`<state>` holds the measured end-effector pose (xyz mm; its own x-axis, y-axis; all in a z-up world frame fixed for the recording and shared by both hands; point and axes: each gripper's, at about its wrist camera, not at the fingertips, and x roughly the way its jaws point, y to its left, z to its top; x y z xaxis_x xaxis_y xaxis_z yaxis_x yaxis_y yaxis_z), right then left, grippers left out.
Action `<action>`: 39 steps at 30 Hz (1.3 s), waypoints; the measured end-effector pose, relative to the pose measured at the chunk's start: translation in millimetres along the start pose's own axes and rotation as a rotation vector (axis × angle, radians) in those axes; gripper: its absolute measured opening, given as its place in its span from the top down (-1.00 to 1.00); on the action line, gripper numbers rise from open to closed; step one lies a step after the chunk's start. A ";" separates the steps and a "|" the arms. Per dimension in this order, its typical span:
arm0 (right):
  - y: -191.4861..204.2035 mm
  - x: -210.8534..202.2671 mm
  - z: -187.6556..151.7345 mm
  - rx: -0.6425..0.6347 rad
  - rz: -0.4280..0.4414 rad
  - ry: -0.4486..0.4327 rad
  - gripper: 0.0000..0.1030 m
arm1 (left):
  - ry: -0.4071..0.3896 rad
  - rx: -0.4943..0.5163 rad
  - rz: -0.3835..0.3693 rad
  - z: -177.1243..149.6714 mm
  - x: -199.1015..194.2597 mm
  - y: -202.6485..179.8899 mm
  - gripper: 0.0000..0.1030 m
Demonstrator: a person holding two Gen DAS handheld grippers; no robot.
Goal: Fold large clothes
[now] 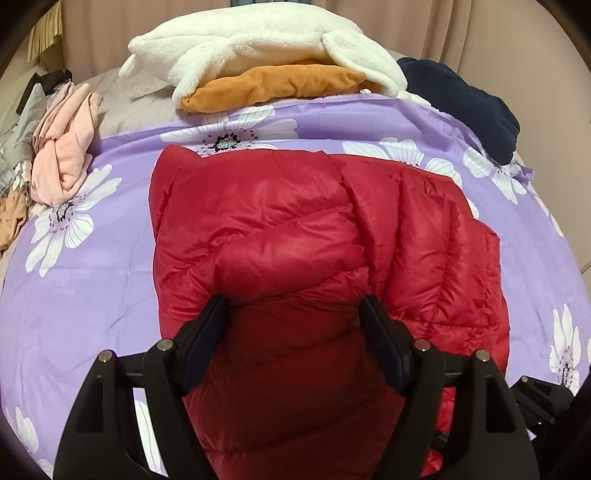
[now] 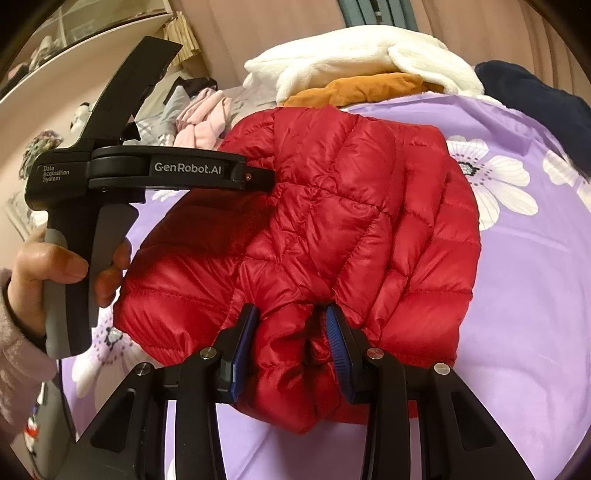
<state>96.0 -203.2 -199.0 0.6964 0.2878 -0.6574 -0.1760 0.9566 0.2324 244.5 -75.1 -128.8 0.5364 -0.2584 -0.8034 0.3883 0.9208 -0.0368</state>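
Note:
A red quilted down jacket (image 1: 295,221) lies partly folded on a purple flowered bedsheet (image 1: 92,277). In the left wrist view my left gripper (image 1: 295,306) stands wide, and a thick fold of the jacket fills the gap with both pads against it. The right wrist view shows the same left gripper (image 2: 266,177) from the side, its tips at the jacket's (image 2: 351,206) left edge and a person's hand (image 2: 44,273) on its handle. My right gripper (image 2: 291,312) is shut on a bunched part of the jacket's near edge, with the blue pads (image 2: 338,332) pressing into the fabric.
At the far side of the bed a white fleece (image 1: 258,40) lies over an orange garment (image 1: 277,86). A navy garment (image 1: 461,103) sits at the far right. Pink clothes (image 1: 66,147) are heaped on the left. Beige curtains (image 1: 461,26) hang behind the bed.

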 end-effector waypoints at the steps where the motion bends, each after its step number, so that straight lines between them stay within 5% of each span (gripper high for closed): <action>1: 1.8 -2.5 0.9 -0.005 -0.010 0.000 0.27 | -0.002 0.004 0.003 0.0 -0.4 -1.0 -0.46; 11: -0.7 -49.9 25.8 0.015 0.011 -0.134 0.23 | -0.006 -0.019 -0.011 -0.3 -2.5 2.0 -0.46; 16: -7.2 -41.8 51.3 0.013 -0.045 -0.157 0.23 | -0.010 -0.022 -0.011 -0.4 -2.3 1.6 -0.46; 28: -25.7 9.8 65.6 0.055 -0.129 -0.047 0.23 | -0.011 -0.009 -0.007 -0.1 -0.7 0.6 -0.47; 39: -38.9 18.8 59.3 0.121 -0.085 -0.016 0.22 | -0.039 0.013 0.006 -8.5 -10.3 -0.6 -0.47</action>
<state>157.2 -237.8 -177.9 0.7164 0.2041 -0.6672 -0.0314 0.9647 0.2614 232.3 -70.5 -125.6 0.5677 -0.2644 -0.7796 0.3946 0.9185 -0.0242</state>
